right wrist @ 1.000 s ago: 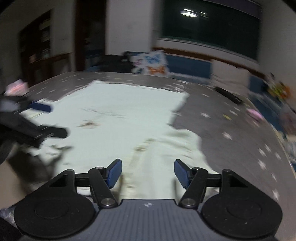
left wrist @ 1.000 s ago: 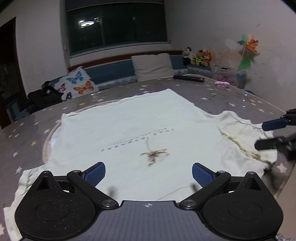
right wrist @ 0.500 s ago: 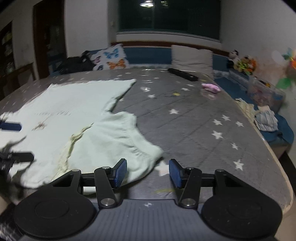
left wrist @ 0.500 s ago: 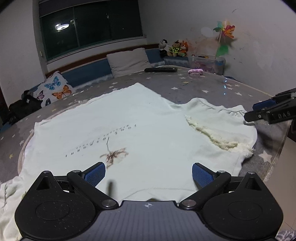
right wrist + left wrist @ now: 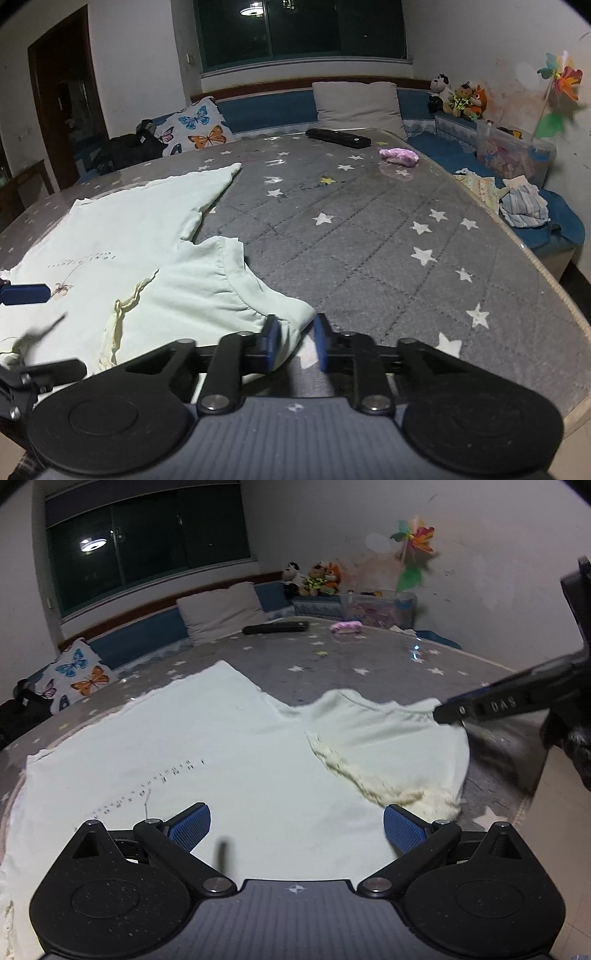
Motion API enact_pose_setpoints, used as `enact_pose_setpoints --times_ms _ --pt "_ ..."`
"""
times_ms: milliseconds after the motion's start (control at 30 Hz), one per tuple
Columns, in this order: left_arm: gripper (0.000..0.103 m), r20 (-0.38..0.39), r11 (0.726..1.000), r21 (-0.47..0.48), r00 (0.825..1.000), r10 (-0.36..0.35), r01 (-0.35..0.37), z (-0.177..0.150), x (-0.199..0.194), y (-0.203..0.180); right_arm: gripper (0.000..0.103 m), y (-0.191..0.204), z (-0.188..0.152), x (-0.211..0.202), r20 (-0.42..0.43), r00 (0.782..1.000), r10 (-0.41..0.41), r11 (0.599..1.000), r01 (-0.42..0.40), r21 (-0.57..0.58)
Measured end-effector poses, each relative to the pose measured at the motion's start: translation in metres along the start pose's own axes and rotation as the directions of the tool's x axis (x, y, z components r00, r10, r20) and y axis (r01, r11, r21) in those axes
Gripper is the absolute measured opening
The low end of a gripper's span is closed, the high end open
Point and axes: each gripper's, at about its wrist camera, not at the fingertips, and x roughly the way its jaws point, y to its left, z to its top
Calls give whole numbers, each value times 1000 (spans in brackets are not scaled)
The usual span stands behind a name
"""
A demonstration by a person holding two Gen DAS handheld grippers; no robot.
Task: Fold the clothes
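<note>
1. Broadly: grey quilted bed cover (image 5: 369, 236) w/ white stars, filling most of both views; dark window (image 5: 147, 550) behind, ceiling lamp mirrored in the glass.
2. Pale mint-green T-shirt (image 5: 207, 746) spread flat, print side up, on cover's near-left part in right wrist view; body smooth, hem toward the pillows.
3. Sleeve (image 5: 221, 291) lying out to the right of shirt body, gathered cuff, tip reaching near edge of cover; rough yellowish seam (image 5: 354, 775) running along the shoulder join.
4. Print on chest: curved row of small dark letters (image 5: 159, 779), too small to read; below it a thin stem w/ small brownish motif (image 5: 62, 288), prob. plant or insect, can't tell which.
5. Left gripper (image 5: 295, 825): blue pads spread wide, nothing pinched; poised over shirt's near part, pads apart from cloth as far as visible.
6. Right gripper (image 5: 295, 343): jaws closing, narrow gap left; sleeve tip betw. pads, left pad against the cloth, right pad w/ a sliver of gap, so no firm pinch seen. Letters "DAS" legible on its finger (image 5: 491, 705) in left wrist view.
7. Butterfly cushion (image 5: 195, 129) and plain grey pillow (image 5: 354, 103) at far side.
8. Black remote-like bar (image 5: 338, 138) and small pink item (image 5: 400, 157) on far part of cover, well apart from shirt.
9. Soft toys (image 5: 460, 98) on ledge; colourful pinwheel (image 5: 559, 81) at wall; clear box (image 5: 513, 155) beneath it.
</note>
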Motion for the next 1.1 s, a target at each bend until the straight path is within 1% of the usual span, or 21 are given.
enact_pose_setpoints --times_ms 100,133,333,400,433,467,633,733,800,867,967,1100 --pt "102 -10 1000 2 1000 -6 6 -4 3 0 14 0 1 0 1 1000 -3 1000 3 16" --pt "102 -8 1000 -2 1000 -5 5 -4 3 2 17 0 1 0 1 1000 -4 1000 4 22" --pt "102 21 999 -48 1000 14 -13 4 1 11 18 -1 -2 -1 4 1000 2 999 -2 54" --pt "102 16 998 -57 1000 19 -19 6 5 12 15 -2 -2 -2 6 1000 3 998 -4 60" --pt "102 13 998 -53 1000 18 -17 5 7 11 10 -2 -2 -2 6 1000 6 998 -7 65" --pt "102 10 999 -48 1000 15 -15 5 8 9 9 -3 -1 -2 9 1000 16 997 -16 79" --pt "102 5 999 -34 1000 3 -3 2 15 2 6 -2 7 -12 45 998 48 993 -53 105" --pt "102 6 999 -44 1000 -4 4 1 16 3 5 5 16 -21 71 995 75 993 -81 91" --pt "102 9 999 -48 1000 -6 7 0 15 4 5 9 23 -28 84 989 120 987 -128 97" --pt "102 11 999 -53 1000 -9 10 -1 15 5 5 19 31 -36 103 982 159 983 -168 79" --pt "102 13 998 -60 1000 -10 11 -3 12 7 5 41 41 -45 120 966 231 971 -236 28" --pt "102 19 998 -69 1000 -6 7 -8 4 13 5 79 45 -43 100 937 335 942 -330 -66"
